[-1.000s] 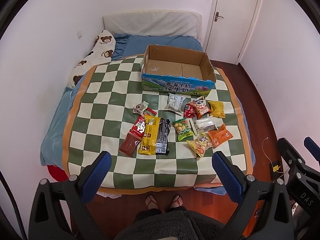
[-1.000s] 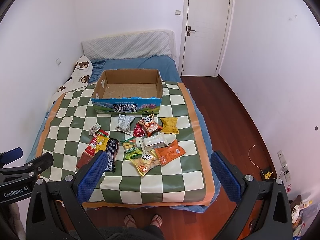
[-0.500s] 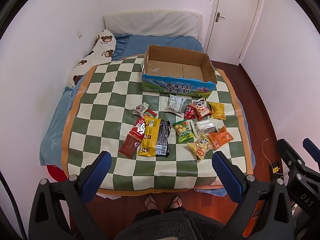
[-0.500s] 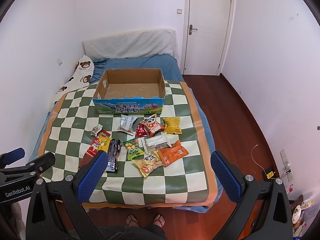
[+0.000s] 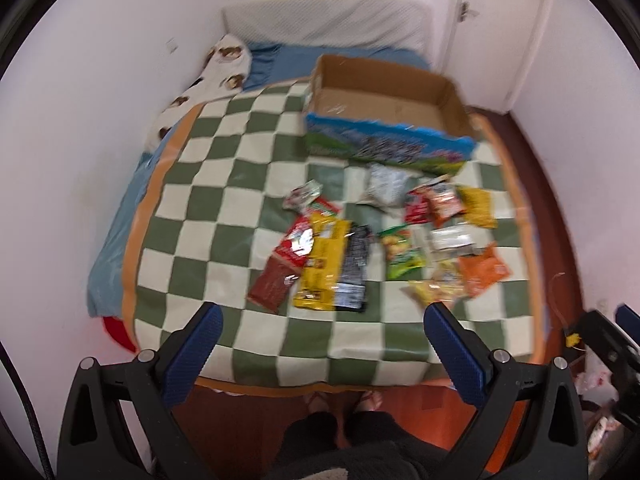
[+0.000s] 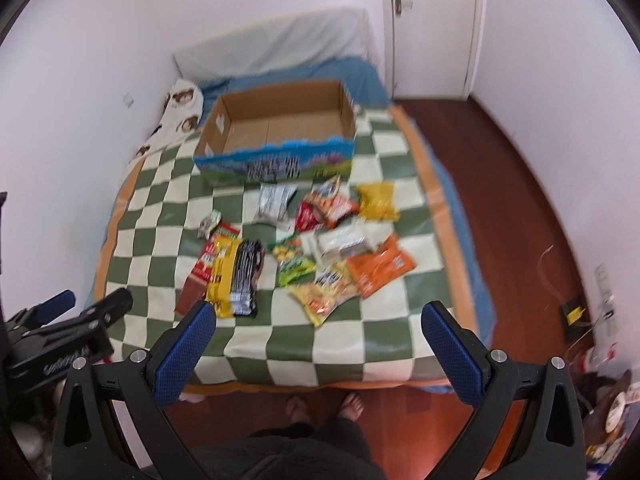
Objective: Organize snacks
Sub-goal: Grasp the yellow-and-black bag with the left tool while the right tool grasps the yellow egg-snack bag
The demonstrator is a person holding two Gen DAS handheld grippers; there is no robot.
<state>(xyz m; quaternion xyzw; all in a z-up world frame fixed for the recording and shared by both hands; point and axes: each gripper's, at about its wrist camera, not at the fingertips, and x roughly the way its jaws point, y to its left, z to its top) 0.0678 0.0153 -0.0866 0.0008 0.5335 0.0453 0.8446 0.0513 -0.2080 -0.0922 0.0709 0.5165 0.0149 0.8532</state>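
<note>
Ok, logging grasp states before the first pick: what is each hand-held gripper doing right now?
Left hand-held gripper: open, holding nothing.
Right hand-held gripper: open, holding nothing.

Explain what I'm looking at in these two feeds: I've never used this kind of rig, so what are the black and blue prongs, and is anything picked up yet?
There is no robot arm. A person stands at the foot of a bed and holds one handheld gripper in each hand; each has a fisheye camera that looks forward along its two fingers. The black prongs with blue pads at the bottom of each picture are those fingers. One feed comes from the left gripper, the other from the right gripper. Both are wide open and hold nothing.

On the bed lies a green and cream checkered mat. At its far end stands an open cardboard box, which looks empty. In front of it lies a loose pile of snack packets, among them a yellow packet and an orange packet. Both pictures are blurred, so the labels cannot be read.
</note>
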